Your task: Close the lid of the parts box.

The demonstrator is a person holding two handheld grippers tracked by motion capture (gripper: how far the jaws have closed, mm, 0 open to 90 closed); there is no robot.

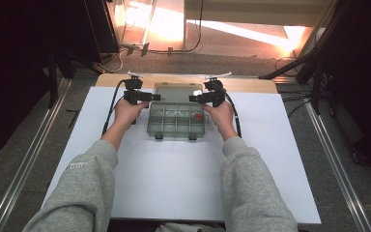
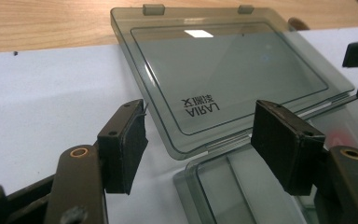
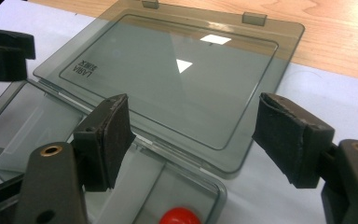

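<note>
- We see a smoky clear compartment box lying near the far middle of the white table sheet, between the person's two hands
- Its lid is swung fully open and lies flat behind the tray, reaching toward the wooden edge of the table; its two latch tabs sit at the far rim
- We hold the left gripper at the box's left far corner; its jaws stand apart with nothing clamped, and the lid's hinge corner shows between them in the left gripper view
- We hold the right gripper at the right far corner; its jaws are likewise apart and gripping nothing, the hinge line and lid edge showing beyond them
- A small red piece rests in a compartment on the tray's right side, just below the right gripper
- Both grey sleeves come in from the near edge
</note>
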